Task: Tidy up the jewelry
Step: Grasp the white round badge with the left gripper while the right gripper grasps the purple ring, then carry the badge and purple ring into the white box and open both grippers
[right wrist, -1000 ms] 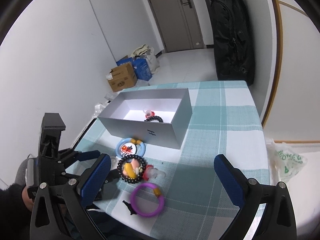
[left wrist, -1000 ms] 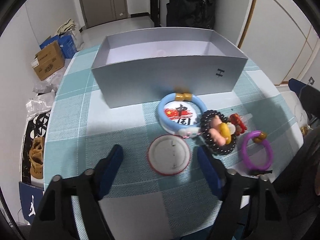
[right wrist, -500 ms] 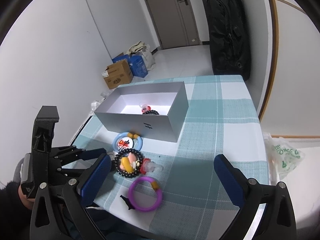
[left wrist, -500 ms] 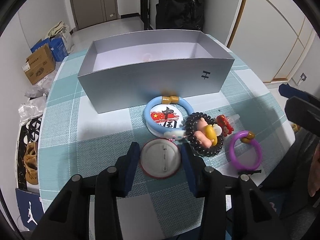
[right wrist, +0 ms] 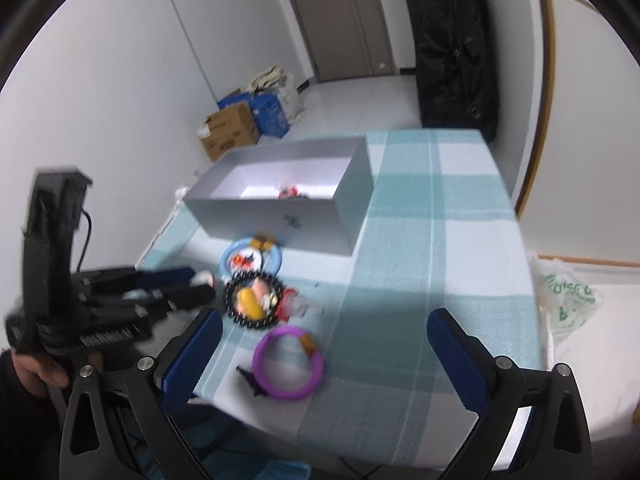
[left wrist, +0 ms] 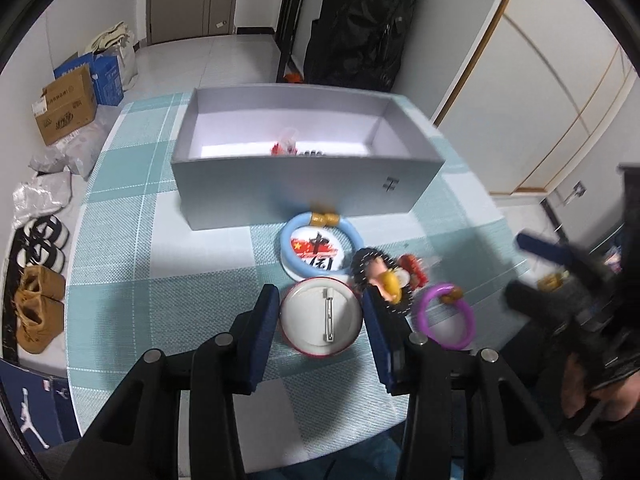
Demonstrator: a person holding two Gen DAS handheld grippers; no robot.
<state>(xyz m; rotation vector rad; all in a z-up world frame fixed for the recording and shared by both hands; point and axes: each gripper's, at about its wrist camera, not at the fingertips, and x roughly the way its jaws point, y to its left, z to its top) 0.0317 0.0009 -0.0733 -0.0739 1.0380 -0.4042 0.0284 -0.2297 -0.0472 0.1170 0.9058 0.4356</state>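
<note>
My left gripper has narrowed since a second ago – pads now against both edges of the one pin badge, back up, on the checked table. Right gripper wide, holding nothing. Beyond: one purple ring, one bead bracelet, one blue ring, one grey box – contents blurred.

Box contents half hidden, blurred; perhaps beads.
</note>
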